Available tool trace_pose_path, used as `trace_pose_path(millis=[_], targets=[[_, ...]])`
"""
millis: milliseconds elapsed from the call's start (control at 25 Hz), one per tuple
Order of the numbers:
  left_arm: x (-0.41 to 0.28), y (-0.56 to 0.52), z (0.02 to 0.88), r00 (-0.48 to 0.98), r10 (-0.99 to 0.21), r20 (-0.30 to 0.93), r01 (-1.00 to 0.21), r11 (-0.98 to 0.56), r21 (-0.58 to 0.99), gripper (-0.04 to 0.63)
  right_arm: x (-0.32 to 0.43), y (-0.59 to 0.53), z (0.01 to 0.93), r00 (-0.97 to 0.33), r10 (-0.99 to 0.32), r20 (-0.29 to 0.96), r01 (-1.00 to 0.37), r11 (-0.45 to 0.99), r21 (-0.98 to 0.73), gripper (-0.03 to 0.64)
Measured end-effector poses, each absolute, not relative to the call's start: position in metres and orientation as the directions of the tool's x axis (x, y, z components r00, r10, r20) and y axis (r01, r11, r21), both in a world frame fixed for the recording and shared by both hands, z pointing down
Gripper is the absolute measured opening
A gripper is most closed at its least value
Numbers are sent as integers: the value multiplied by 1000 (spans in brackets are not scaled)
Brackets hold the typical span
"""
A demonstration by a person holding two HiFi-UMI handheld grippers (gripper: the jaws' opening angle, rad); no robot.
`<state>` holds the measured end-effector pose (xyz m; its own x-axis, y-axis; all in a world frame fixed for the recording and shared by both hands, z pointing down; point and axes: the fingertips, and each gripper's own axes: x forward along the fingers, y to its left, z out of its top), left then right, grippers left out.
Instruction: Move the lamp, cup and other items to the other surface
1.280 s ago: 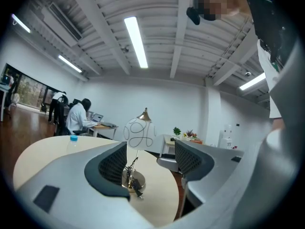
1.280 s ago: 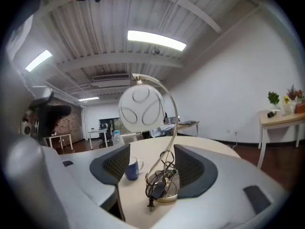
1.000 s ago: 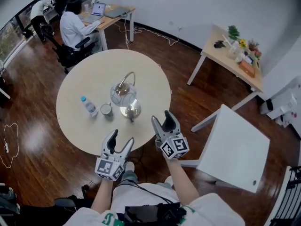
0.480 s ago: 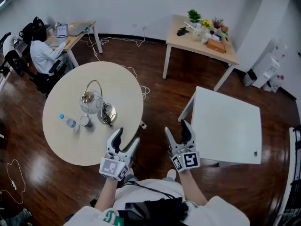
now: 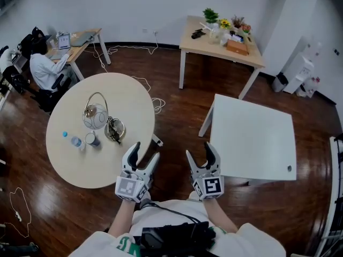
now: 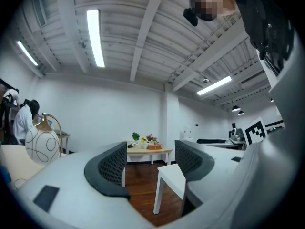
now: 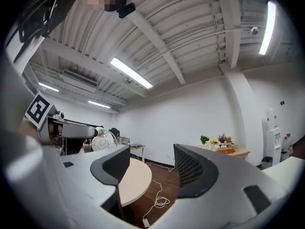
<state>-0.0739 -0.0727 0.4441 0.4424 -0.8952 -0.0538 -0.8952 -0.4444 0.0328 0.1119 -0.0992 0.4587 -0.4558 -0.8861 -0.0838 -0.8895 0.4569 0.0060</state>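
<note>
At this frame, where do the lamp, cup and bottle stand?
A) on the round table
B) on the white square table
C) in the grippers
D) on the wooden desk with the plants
A: the lamp, cup and bottle stand together on the round table; the left gripper and right gripper are open, holding nothing.

The lamp point(image 5: 96, 115), cup point(image 5: 91, 139) and bottle point(image 5: 75, 142) cluster left of the round table's point(image 5: 69, 170) centre, leaving its near and right edges free. Open floor point(image 5: 177, 116) separates it from the white table point(image 5: 252, 143), whose top is free to every edge.
</note>
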Motion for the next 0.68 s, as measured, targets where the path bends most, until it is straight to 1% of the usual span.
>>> trace_pose_path(millis=[200,360,520,680], targets=[[-48,-70,440,427,-902,-68,-903,-429,26,311,131,-94,465,-488,-870,-65,-872,489,-4,315],[-21,-68,444,432,-900,-64,-900,-434,34,311,163,-92,469,-468,-880,-81,-883,469,5,314],[13,-66,448,451,-891,-56,-891,-453,36,311,195,-89,468,-455,-889,-53,-888,457,-46,314],[43,-63,459,452,-891,-44,-890,-454,53,311,235,-88,481,-429,-902,-53,-901,431,-41,314]])
